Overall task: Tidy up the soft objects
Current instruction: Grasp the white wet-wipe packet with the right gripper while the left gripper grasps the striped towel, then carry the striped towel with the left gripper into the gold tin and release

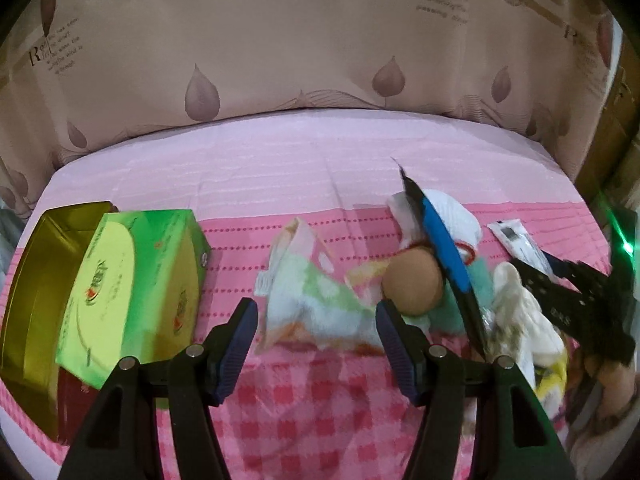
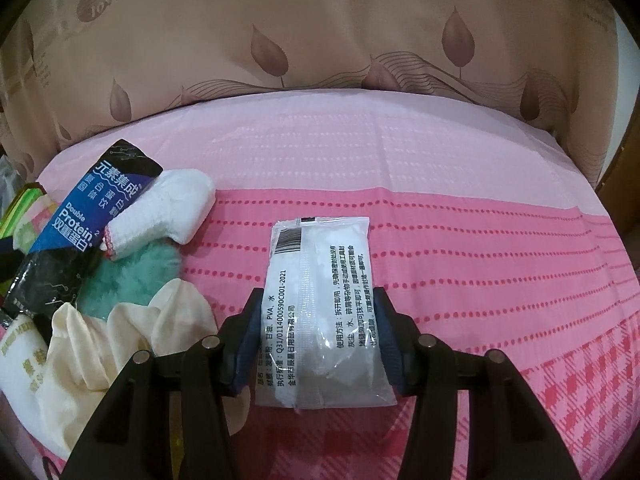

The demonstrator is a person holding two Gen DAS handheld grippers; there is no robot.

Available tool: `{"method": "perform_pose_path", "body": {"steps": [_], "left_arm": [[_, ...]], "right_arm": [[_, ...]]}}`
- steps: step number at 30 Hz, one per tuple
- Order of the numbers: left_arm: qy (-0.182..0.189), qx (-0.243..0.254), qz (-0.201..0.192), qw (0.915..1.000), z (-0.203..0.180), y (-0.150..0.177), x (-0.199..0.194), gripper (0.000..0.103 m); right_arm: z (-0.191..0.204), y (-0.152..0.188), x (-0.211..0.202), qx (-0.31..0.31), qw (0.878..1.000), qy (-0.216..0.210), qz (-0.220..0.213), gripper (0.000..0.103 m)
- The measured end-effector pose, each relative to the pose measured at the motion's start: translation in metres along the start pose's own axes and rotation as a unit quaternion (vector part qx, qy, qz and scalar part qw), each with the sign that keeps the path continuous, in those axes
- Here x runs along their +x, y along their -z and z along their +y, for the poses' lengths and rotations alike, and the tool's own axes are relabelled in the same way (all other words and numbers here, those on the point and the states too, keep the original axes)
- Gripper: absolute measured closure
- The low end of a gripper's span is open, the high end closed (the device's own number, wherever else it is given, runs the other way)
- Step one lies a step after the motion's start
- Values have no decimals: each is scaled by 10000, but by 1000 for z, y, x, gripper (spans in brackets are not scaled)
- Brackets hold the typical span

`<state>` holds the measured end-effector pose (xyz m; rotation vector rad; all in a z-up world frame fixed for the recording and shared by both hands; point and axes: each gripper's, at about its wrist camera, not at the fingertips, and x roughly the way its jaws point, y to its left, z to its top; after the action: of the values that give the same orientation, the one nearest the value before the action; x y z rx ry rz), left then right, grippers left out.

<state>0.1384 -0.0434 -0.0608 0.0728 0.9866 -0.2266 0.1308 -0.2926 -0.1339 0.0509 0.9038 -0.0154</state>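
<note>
We see a bed [image 1: 320, 152] spread with a pink sheet, pale at the far side, dotted in the middle and checked nearest us, with a beige leaf-print curtain [image 1: 280, 40] hanging behind it.

At the left of the left wrist view a green box [image 1: 136, 288] leans on a gold tin [image 1: 32, 288], both resting on the sheet.

Right of the centre lies the heap of soft things. In the right wrist view we make out a cream cloth [image 2: 120, 340], a teal plush [image 2: 132, 276], a white rolled towel [image 2: 160, 212] and a black-and-blue pouch [image 2: 80, 224] lying across them, all touching. In the left wrist view a pastel cloth [image 1: 316, 300] lies flat just left of the heap, and a tan ball [image 1: 414, 282] sits against the teal plush.

The white packet [image 2: 324, 312], printed with black text and a barcode, is apart from the heap on the dotted band.

Our right tongs [image 2: 320, 336] are half closed on that packet, both pads pressing its long edges near its lower half.

Our left tongs [image 1: 316, 344] stand wide and hold nothing; the pastel cloth shows between the fingers, beyond the pads, and the right pad [image 1: 394, 344] sits in front of the tan ball.
</note>
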Motion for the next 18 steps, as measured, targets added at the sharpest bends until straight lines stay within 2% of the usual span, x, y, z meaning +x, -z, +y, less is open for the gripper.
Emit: {"method": "perform_pose_path", "body": {"steps": [4,10,11,12,13,15,18], "left_arm": [[-48,-109,104,9999,1,-9,21,40],[146,-416,356,9984,7,-14,49,40],[196,-479,378,9979,7,-14,51,49],[289,-538,368,9975,9,-14,52,61],[402,-587,349,9969,10,-14,52,64],[387,-597,402,9967,10,-14,53,71],[357,-573,337,9971,9,-15,47,73]], "right_arm": [[0,1,-1,-9,10000,5,-4,54],[-1,2,-1,-27,10000,20,-1,53],[-1,3,-1,-28,10000,22,0,53],[-1,3,-1,-28,10000,22,-1,53],[-1,3,-1,-30,10000,23,-1,53],[-1,3,-2,-25,10000,19,-2,53],[0,3,-1,-45,10000,42,1,53]]}}
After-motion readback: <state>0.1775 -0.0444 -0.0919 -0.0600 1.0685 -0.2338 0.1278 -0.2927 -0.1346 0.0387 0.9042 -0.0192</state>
